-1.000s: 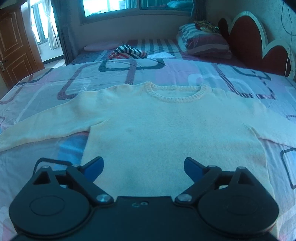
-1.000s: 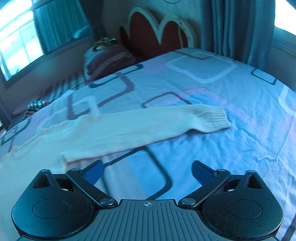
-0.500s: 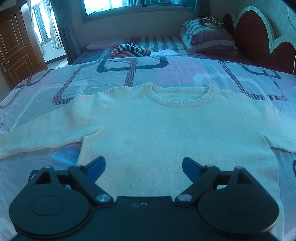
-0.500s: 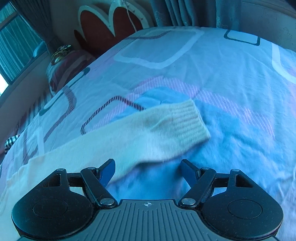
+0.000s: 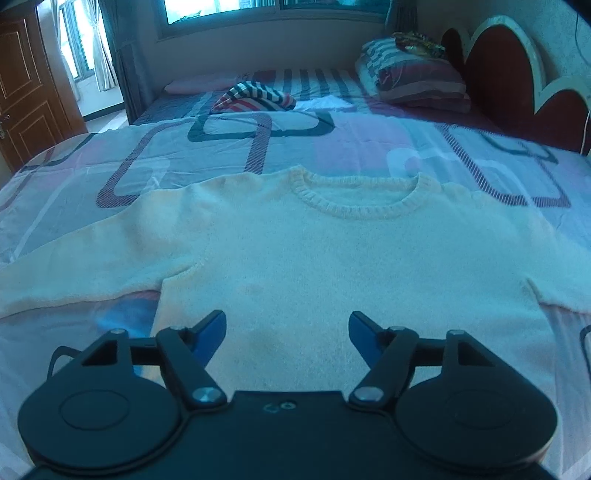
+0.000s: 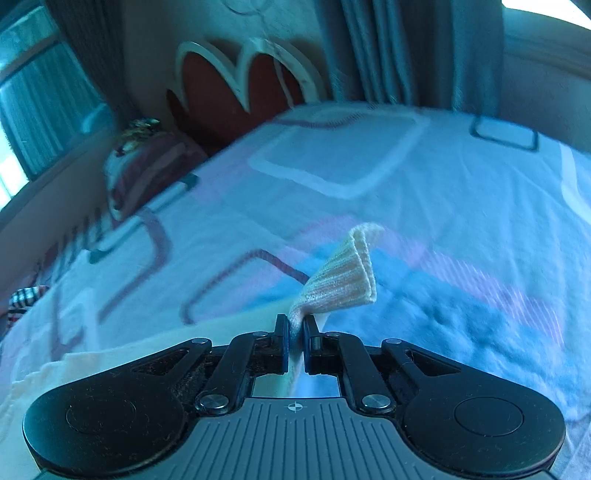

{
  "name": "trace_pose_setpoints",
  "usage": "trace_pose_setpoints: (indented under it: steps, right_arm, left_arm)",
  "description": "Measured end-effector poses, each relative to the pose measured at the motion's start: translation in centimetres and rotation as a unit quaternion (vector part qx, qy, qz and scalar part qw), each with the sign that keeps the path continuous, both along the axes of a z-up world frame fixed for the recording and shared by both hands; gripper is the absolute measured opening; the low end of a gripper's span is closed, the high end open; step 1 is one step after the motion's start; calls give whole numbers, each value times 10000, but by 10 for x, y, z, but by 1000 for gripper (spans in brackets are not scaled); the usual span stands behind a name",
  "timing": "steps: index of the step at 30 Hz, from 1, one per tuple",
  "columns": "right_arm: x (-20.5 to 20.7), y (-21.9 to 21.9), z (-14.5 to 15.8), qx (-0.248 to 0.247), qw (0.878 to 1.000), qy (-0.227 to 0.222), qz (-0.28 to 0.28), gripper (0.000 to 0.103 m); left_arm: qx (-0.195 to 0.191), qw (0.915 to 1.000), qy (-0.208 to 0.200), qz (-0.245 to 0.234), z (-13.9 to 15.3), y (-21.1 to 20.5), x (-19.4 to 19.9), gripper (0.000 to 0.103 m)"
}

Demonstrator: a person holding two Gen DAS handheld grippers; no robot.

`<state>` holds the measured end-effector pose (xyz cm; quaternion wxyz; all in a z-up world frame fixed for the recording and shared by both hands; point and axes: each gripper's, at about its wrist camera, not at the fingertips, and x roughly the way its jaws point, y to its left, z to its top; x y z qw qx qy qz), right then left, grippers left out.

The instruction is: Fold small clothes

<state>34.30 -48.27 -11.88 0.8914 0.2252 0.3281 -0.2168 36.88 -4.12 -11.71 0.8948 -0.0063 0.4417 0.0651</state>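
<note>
The sweater [image 5: 332, 266], cream and knitted, lies flat and face up on the bed [image 5: 369, 140], its lower body nearest the left wrist camera and its ribbed round collar [image 5: 354, 206] farther off. Closest in that view, the left gripper [image 5: 287, 326] hangs over the lower part of the sweater's body with its jaws closing but a wide gap between the blue fingertips [image 5: 212, 325]; the knit lies beneath that gap and the pads do not press on it. One sleeve [image 5: 74, 266] runs out flat to the picture's left edge.

In the right wrist view the right gripper [image 6: 294, 325] has its jaws drawn together on the sleeve cuff [image 6: 341, 277], pinching the cloth just behind the ribbing, so the ribbed end stands up above the patterned sheet [image 6: 461, 221], curled over at its top. The rest of that sleeve trails away to the lower left, under the gripper.

Beyond the collar, a striped garment [image 5: 255, 98] lies near a striped pillow [image 5: 413, 79], which sits by the red scalloped headboard [image 5: 495, 70]. Farthest back are a window [image 5: 277, 7] and a wooden door [image 5: 29, 92].
</note>
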Motion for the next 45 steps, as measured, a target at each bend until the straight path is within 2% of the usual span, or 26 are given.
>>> trace_pose_setpoints:
  steps: [6, 12, 15, 19, 22, 23, 24, 25, 26, 29, 32, 35, 40, 43, 44, 45]
  right_arm:
    - [28, 82, 36, -126, 9928, -465, 1100, 6]
    - [56, 208, 50, 55, 9696, -702, 2344, 6]
    - [69, 273, 36, 196, 9551, -577, 2900, 6]
    - [75, 344, 3, 326, 9366, -221, 3481, 6]
    - [75, 379, -19, 418, 9236, 69, 3809, 7]
    - [74, 387, -24, 394, 9197, 129, 3904, 11]
    - [72, 392, -27, 368, 9165, 171, 3980, 17]
    - [70, 395, -27, 377, 9145, 166, 4025, 32]
    - [66, 393, -26, 417, 9138, 109, 4038, 41]
    - [56, 379, -19, 243, 9200, -9, 3913, 41]
    - [46, 353, -14, -280, 9323, 14, 3606, 41]
    - [31, 320, -17, -692, 9428, 168, 3257, 41]
    - [12, 274, -29, -932, 9567, 466, 2719, 42]
    - [8, 253, -36, -863, 9644, 629, 2421, 42]
    - [8, 249, -37, -812, 9662, 658, 2357, 42]
    - [6, 245, -37, -763, 9674, 658, 2325, 42]
  left_arm:
    - [-104, 9998, -148, 50, 13, 21, 2, 69]
    - [-412, 9988, -251, 66, 17, 54, 10, 71]
    - [-557, 9980, -257, 116, 14, 70, 15, 72]
    - [-799, 9966, -175, 69, 5, 86, 21, 76]
    - [-1048, 9945, -63, -9, -2, 92, 26, 79]
    - [-1146, 9934, -28, -30, -4, 92, 28, 80]
    - [-1263, 9920, 22, -47, -7, 93, 31, 82]
    - [-1388, 9903, 78, -64, -10, 93, 33, 82]
    - [-1541, 9879, 140, -82, -12, 93, 36, 82]
    - [-2058, 9777, 370, -187, -22, 85, 44, 82]
    - [-2360, 9695, 589, -311, -35, 69, 53, 78]
    - [-2517, 9646, 732, -302, -49, 57, 60, 55]
    - [-2627, 9635, 514, -83, -53, 51, 67, 52]
    - [-2489, 9675, 428, -122, -55, 43, 73, 29]
    - [-2493, 9675, 402, -117, -56, 42, 74, 16]
    - [-2576, 9653, 410, -95, -57, 43, 75, 10]
